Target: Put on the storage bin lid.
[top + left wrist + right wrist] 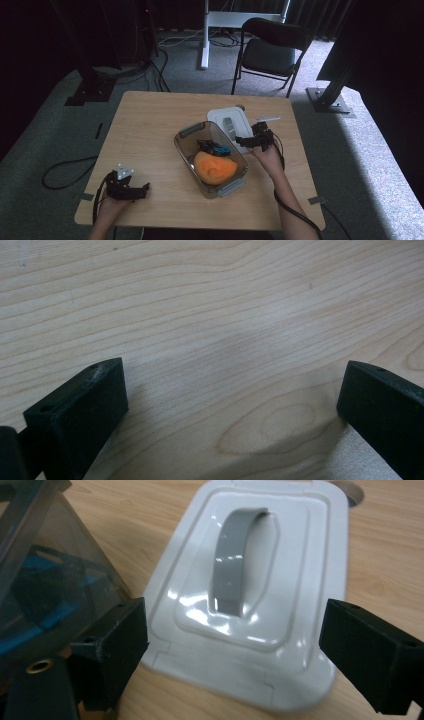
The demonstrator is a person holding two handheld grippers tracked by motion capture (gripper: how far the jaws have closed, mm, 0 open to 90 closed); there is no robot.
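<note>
The right tongs (235, 645) hang spread apart over the near end of the white lid (300, 580), which lies flat on the table (150, 130) beside the clear box (186, 145). Light, stiff and glossy, the lid probably slips at its edges; its grey handle (232, 560), just ahead, offers the surest hold. The left tongs (232, 405) rest well apart, also spread, over bare wood.

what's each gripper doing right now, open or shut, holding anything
Left gripper: open, empty, over bare wooden table.
Right gripper: open, holding nothing, jaws either side of the white lid beside the clear container.
</note>
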